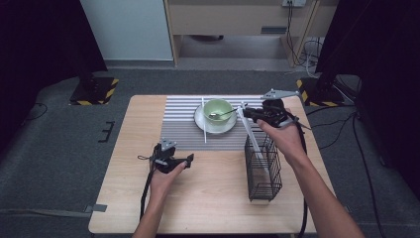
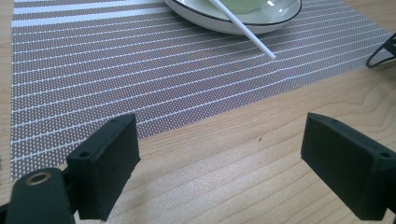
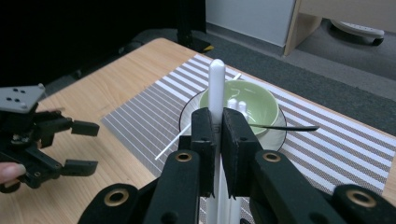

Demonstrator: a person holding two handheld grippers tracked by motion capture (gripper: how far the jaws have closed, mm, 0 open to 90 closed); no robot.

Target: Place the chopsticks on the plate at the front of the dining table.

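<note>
Your right gripper is clamped on the white chopstick, left gripper gaping idle — tilt it and it'll snag the wire basket.

Soft overhead light is falling evenly on my desk, leaving faint shadows, while the room's edges are sinking into darkness, and my own tongs are looming slightly blurred up close in their cameras.

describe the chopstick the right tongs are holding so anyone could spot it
Start at the black wire basket on the table's right side. A white chopstick slants up from it into the right tongs. The other white chopstick lies flat across the plate, untouched.
</note>
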